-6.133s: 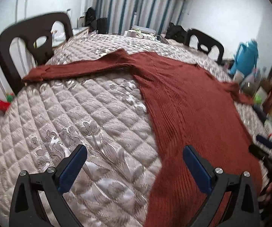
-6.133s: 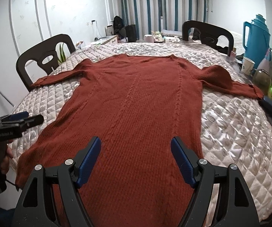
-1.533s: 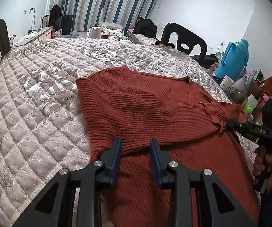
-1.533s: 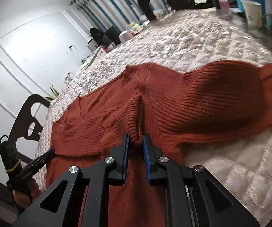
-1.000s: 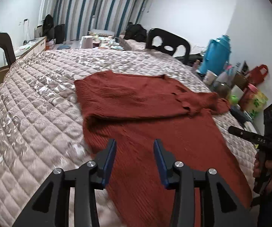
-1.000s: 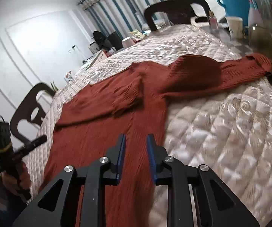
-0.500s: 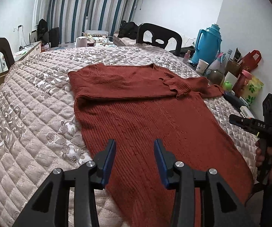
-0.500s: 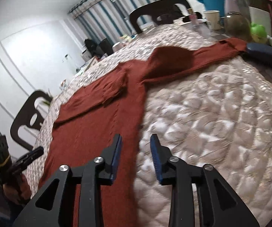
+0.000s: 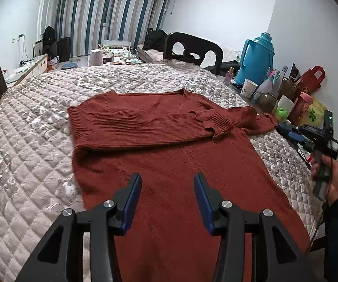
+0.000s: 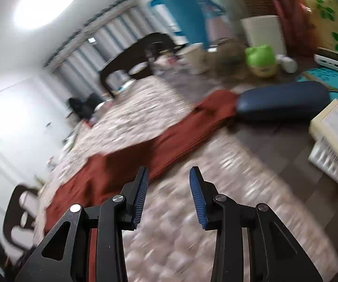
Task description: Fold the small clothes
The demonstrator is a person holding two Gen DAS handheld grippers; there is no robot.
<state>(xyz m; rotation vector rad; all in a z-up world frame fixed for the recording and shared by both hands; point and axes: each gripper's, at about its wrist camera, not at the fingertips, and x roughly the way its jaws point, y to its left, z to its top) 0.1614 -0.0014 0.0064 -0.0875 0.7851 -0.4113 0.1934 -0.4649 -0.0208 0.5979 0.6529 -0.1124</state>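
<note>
Rust sweater flat, one sleeve folded

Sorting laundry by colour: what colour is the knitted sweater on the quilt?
Rust red, a brick-like brown-red, plain ribbed knit sweater. It shows best in the left wrist view.

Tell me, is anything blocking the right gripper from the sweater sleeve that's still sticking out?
Nothing visible blocks it. The right gripper, empty, hangs over bare quilted table cover, and the rust-red knitted sleeve lies just ahead. Its cuff end touches a dark blue oblong case.

left wrist view low over sweater facing curtains — right wrist view tilted, blurred, same sweater sleeve
</note>
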